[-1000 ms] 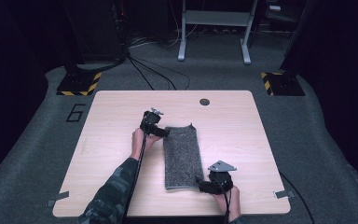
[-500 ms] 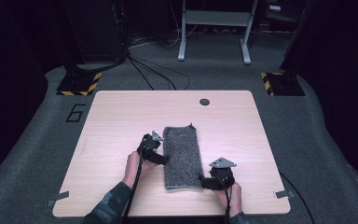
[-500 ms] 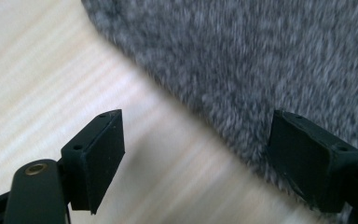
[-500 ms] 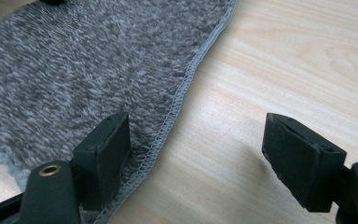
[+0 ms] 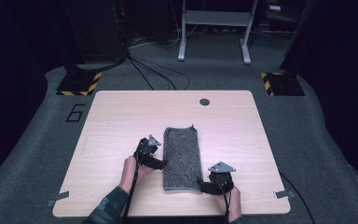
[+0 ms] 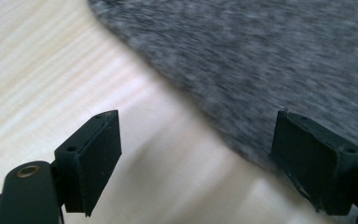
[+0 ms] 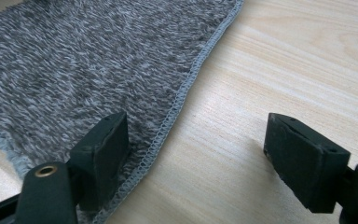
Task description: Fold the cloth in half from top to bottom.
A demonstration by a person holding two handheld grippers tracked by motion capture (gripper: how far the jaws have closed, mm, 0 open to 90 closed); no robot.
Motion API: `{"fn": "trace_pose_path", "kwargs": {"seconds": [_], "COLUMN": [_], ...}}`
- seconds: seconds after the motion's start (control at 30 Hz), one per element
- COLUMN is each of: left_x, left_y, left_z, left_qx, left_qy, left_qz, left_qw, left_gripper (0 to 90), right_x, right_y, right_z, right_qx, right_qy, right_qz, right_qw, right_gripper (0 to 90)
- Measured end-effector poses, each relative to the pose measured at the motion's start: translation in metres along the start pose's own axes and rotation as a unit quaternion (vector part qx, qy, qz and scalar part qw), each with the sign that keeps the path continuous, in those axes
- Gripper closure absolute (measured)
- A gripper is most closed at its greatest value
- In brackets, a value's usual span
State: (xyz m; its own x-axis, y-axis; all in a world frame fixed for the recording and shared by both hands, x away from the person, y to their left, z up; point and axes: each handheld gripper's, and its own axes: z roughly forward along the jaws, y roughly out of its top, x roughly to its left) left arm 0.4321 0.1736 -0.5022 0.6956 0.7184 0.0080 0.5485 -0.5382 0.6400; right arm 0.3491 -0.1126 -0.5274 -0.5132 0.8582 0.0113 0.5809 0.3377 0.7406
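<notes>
Towel point(image 5: 182, 157) lies folded mid-worktop point(image 5: 121, 116), long axis running away from the person — left tongs point(image 5: 157, 163) gape at its left edge about halfway along, right tongs point(image 5: 203, 187) gape empty astride its near right corner, both just opening.

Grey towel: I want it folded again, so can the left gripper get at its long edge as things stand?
Probably yes. The left gripper sits right beside the grey towel, jaws open, with bare table and nothing between them.
</notes>
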Motion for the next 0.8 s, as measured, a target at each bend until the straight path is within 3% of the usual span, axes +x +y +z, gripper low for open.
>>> {"fn": "trace_pose_path", "kwargs": {"seconds": [0.13,0.3,0.4,0.57,0.8], "left_x": [-0.020,-0.041,-0.043,-0.039,-0.015], "left_y": [-0.018,-0.040,-0.046,-0.049,-0.042], "left_z": [-0.010,-0.014,-0.019,-0.024,-0.033], "left_qx": [0.002,0.000,-0.003,-0.012,-0.038], "left_qy": [-0.028,-0.027,-0.026,-0.024,-0.018], "left_qz": [0.012,0.021,0.023,0.022,-0.005], "left_qw": [0.9996,0.9994,0.9994,0.9994,0.9991], "left_gripper": [15.5,15.4,15.4,14.6,13.8], "right_x": [0.001,0.003,0.003,0.002,-0.008], "right_y": [0.000,-0.001,0.000,-0.001,0.011], "right_z": [0.000,0.000,0.001,0.000,-0.004], "right_qx": [-0.003,-0.004,-0.002,0.002,-0.008], "right_qy": [-0.004,-0.004,-0.003,0.001,0.020], "right_qz": [0.003,0.001,0.001,-0.006,0.005], "right_qw": [1.0000,1.0000,1.0000,1.0000,0.9997], "right_gripper": [21.4,21.2,20.5,19.8,16.3]}}
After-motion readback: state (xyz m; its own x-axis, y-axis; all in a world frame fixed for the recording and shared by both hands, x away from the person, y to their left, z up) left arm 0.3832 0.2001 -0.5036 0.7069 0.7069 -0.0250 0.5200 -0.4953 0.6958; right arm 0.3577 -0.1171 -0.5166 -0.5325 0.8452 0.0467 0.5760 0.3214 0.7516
